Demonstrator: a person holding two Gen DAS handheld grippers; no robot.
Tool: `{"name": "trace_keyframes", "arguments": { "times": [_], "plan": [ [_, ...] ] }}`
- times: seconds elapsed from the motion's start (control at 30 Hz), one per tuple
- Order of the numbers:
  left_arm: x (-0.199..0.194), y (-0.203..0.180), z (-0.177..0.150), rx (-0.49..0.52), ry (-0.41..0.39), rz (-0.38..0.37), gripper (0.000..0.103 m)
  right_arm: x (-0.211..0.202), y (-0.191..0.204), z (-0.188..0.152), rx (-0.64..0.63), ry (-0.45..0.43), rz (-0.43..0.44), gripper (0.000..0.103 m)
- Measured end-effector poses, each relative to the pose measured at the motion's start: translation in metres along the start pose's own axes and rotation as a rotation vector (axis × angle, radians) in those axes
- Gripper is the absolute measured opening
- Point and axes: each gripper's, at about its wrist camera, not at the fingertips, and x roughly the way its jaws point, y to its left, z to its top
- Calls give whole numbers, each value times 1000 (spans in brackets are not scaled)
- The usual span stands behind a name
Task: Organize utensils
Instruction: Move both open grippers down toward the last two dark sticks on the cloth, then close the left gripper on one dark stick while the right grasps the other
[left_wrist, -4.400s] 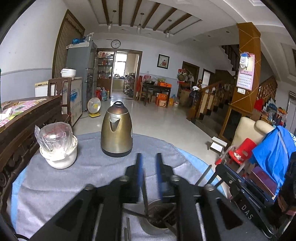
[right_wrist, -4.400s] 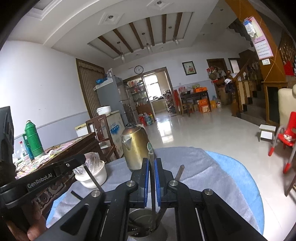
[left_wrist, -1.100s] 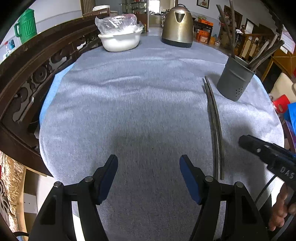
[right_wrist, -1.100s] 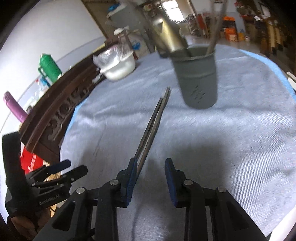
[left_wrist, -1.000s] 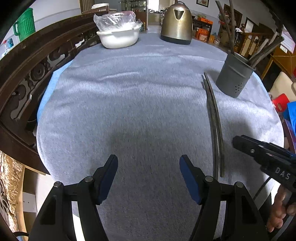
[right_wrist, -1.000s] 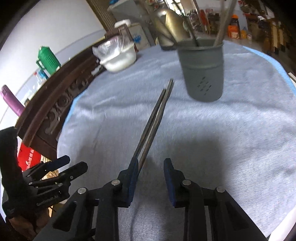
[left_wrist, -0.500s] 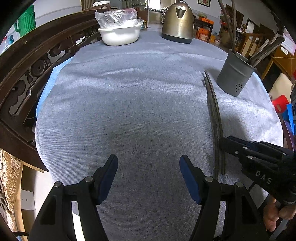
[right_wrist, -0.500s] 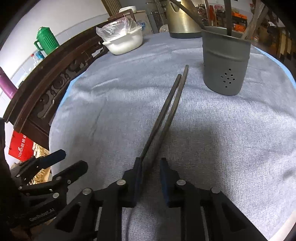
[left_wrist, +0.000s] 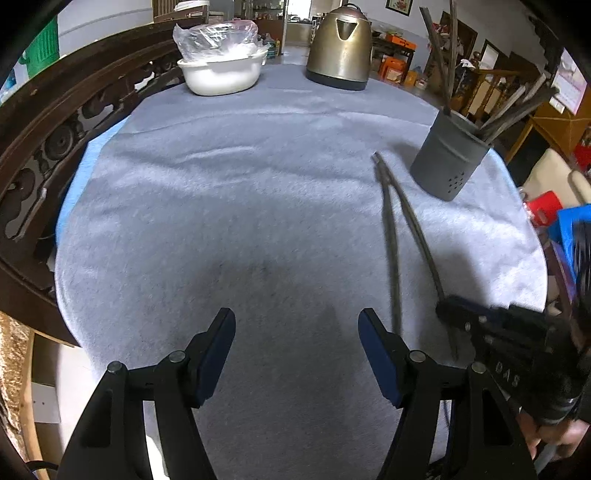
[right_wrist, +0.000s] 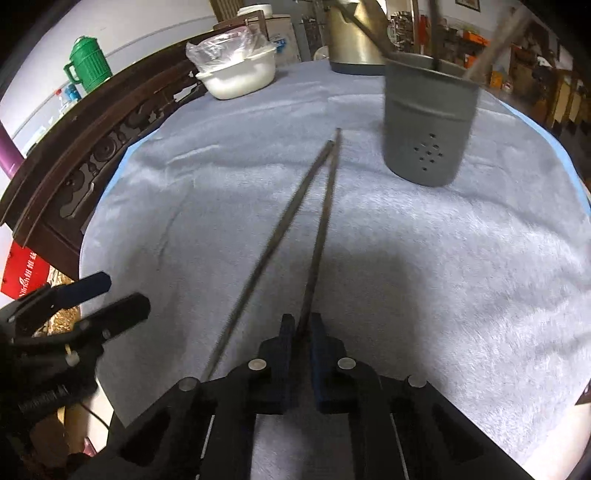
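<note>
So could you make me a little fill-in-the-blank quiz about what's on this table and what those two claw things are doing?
1. The right gripper is shut on one ____.
2. The left gripper is ____ and holds nothing.
3. The grey utensil holder stands ____ on the cloth.
4. Beside the white bowl stands a metal ____.

Missing words: chopstick; open; upright; kettle

Black hand-held gripper (right_wrist: 299, 334) — blue pads, silver screws
</note>
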Motion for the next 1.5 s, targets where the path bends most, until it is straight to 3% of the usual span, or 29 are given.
{"name": "trace_keyframes", "arguments": {
  "times": [0.17,0.43,0.57,0.77,1.0,1.1,1.23,1.37,1.5],
  "plan": [
    [12,-8,20,17,32,-34,70,-10,-21,-10,84,10,45,8],
    [21,-28,42,51,40,-50,70,-22,-31,-28,117,37,77,8],
    [23,-39,51,92,41,-38,70,-24,-46,-26,204,56,153,9],
    [25,-38,58,91,51,-24,70,-48,-73,-21,283,-59,206,11],
    [44,-52,61,110,117,-85,70,-43,-87,-25,357,-72,191,11],
    [55,-59,59,103,151,-122,60,-40,-85,-24,359,-73,189,11],
    [68,-64,58,76,189,-162,36,-38,-90,-26,368,-80,188,11],
    [71,-61,59,57,169,-158,11,-38,-92,-30,377,-84,190,11],
    [72,-49,57,5,170,-188,7,-39,-90,-28,367,-89,190,11]
  ]
}}
